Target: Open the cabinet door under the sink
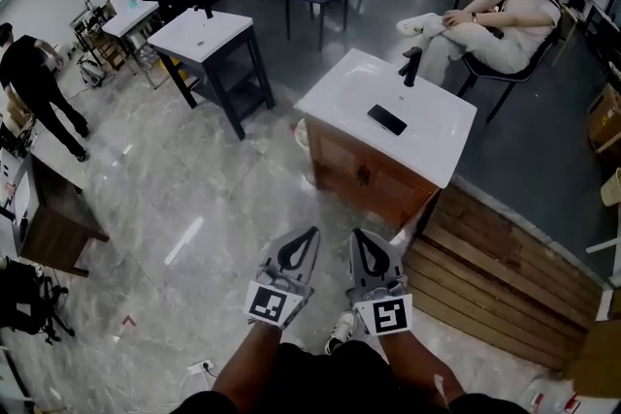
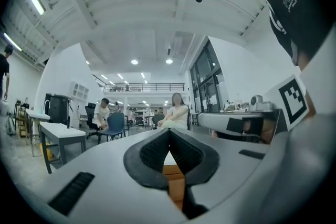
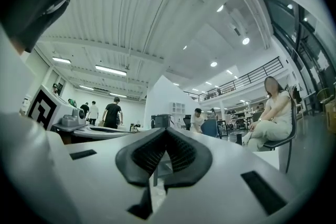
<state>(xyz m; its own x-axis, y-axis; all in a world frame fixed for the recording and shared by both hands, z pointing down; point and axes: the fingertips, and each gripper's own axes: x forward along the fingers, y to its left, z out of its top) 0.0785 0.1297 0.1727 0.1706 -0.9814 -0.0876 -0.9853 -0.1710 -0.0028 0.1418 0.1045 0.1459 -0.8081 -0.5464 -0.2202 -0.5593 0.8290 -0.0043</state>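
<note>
The sink cabinet [image 1: 364,172] stands ahead of me in the head view: a wooden front with small dark knobs under a white basin top [image 1: 340,97]. A black faucet [image 1: 411,68] and a flat black phone [image 1: 387,119] are on that top. Both grippers are held side by side, short of the cabinet and not touching it. My left gripper [image 1: 312,232] is shut with nothing in it, and so is my right gripper [image 1: 355,234]. The left gripper view has the jaws [image 2: 169,131] meeting at the tip, with the wooden cabinet [image 2: 172,171] seen through the gap behind them. The right gripper [image 3: 167,130] likewise has its tips together.
A second white basin on a dark frame [image 1: 201,32] stands to the far left. A person sits on a chair [image 1: 485,19] just behind the cabinet. Wooden planks [image 1: 495,276] lie on the floor to its right. A dark desk [image 1: 53,213] and a standing person [image 1: 34,82] are at the left edge.
</note>
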